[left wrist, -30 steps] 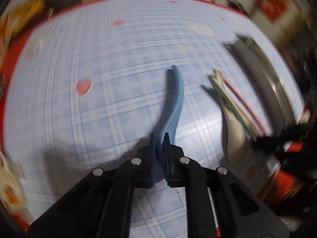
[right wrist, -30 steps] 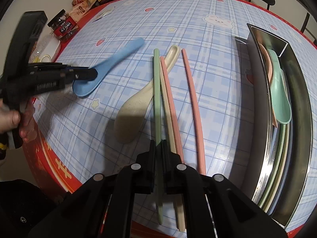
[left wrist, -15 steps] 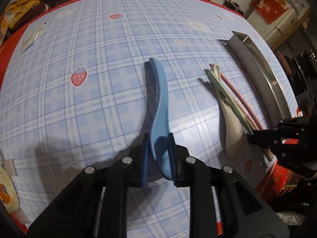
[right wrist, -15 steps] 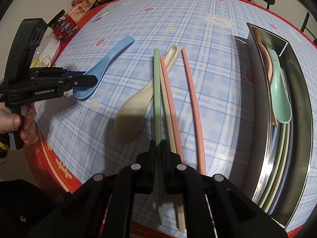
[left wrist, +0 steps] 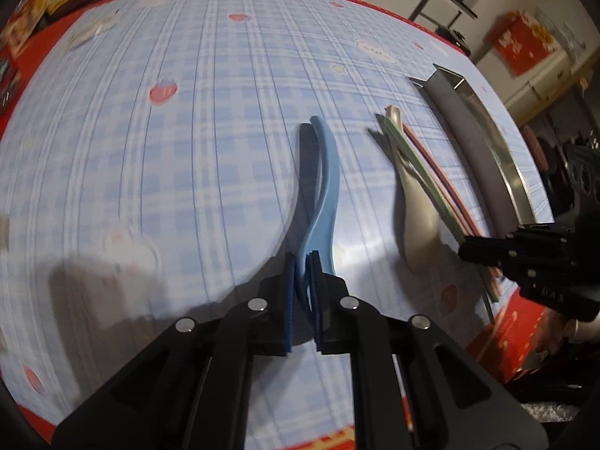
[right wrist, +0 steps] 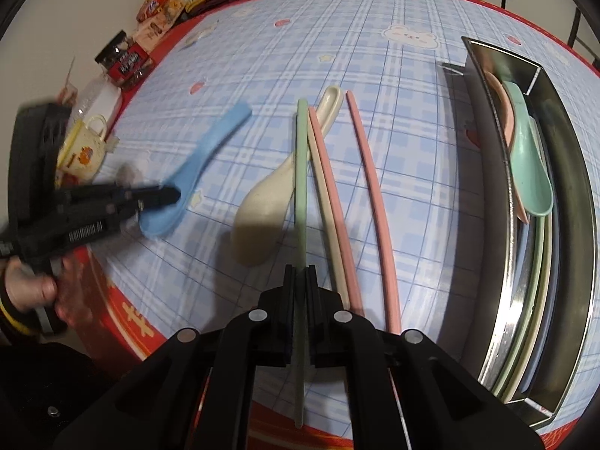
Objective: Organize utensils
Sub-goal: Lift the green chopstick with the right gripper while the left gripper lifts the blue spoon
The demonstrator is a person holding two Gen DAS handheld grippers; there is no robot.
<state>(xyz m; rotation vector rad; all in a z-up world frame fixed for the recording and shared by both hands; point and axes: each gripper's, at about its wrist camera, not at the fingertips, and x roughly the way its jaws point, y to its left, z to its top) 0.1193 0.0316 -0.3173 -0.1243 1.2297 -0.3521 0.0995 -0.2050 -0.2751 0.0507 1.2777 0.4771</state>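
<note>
My left gripper point(left wrist: 303, 258) is closing its jaws on the bowl of the blue spoon point(left wrist: 326, 172), and the pads press on its rim. The handle points away, raised off the checked tablecloth above its shadow. In the right wrist view the blue spoon point(right wrist: 210, 146) and left gripper point(right wrist: 168, 197) are at the left, blurred. My right gripper point(right wrist: 300, 273) is shut on the green chopstick point(right wrist: 302, 172), which lies on the cloth. Beside it lie a cream spoon point(right wrist: 270, 202), a cream chopstick point(right wrist: 330, 232) and two pink chopsticks point(right wrist: 371, 202).
A long metal tray point(right wrist: 573, 172) at the right holds a green spoon point(right wrist: 530, 165), a pink spoon and several chopsticks. A jar point(right wrist: 125, 62), a cup point(right wrist: 84, 146) and snack packets stand off the table's left. The red table edge runs along the near side.
Half a second ago the left jaws stood open around the blue spoon lying flat; now they are shut on it and its handle is raised. The right gripper has stayed put.
</note>
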